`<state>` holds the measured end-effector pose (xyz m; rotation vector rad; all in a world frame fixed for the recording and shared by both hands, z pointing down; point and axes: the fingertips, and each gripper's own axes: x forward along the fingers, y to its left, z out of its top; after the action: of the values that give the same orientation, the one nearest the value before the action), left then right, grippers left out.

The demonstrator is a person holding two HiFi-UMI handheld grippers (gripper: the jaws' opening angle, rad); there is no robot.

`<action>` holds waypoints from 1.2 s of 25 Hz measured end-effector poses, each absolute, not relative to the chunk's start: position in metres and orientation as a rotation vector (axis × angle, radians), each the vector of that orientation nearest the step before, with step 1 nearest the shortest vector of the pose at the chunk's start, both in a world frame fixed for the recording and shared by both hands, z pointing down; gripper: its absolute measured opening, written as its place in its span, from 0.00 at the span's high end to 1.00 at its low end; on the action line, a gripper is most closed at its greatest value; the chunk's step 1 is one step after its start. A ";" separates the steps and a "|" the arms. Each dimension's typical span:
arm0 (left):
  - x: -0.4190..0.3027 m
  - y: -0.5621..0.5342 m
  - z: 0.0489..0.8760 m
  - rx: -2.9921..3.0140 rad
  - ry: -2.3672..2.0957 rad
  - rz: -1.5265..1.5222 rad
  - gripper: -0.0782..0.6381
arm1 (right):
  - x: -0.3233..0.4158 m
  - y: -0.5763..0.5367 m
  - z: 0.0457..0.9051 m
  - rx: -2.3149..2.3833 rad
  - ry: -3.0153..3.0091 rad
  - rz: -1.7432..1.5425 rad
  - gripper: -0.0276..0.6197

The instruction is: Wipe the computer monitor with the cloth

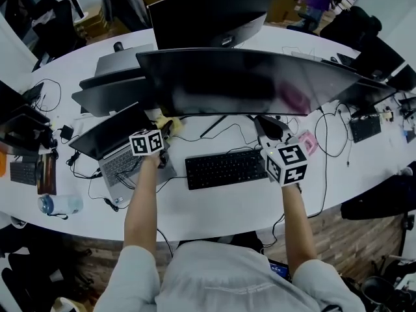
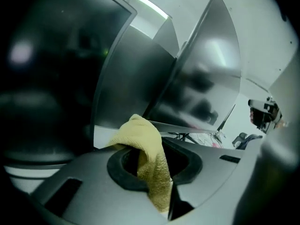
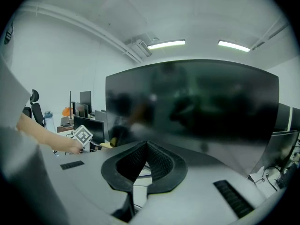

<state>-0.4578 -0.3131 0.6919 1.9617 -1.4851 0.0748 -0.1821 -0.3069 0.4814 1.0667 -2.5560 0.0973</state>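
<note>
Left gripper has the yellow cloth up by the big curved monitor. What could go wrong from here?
1. The cloth is bunched in the left gripper, so bare jaw tips might scrape the monitor instead of fabric.
2. The right gripper is shut and empty, not steadying the monitor; a firm wipe could rock it.
3. The open laptop and loose cables lie close to the left gripper and could snag.

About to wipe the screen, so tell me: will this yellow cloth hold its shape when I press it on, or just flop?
Likely floppy: the cloth slumps in folds from the shut jaws of the left gripper. Probably light, as one pinch holds it. Its looped weave should drag rather than slip on the monitor.
</note>
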 end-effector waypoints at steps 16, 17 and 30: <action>-0.403 -0.327 0.686 1.924 -1.368 -0.130 0.78 | -0.121 -0.294 0.487 1.170 -2.509 0.132 0.92; -0.400 -0.329 0.686 1.924 -1.361 -0.132 0.78 | -0.116 -0.294 0.488 1.177 -2.505 0.135 0.92; -0.352 -0.340 0.684 1.952 -1.270 -0.121 0.78 | -0.078 -0.296 0.486 1.255 -2.477 0.146 0.92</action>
<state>-0.3519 -0.3402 0.6836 1.9516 -1.2704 -0.1214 -0.0777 -0.2958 0.4855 1.2545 -2.4767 0.1457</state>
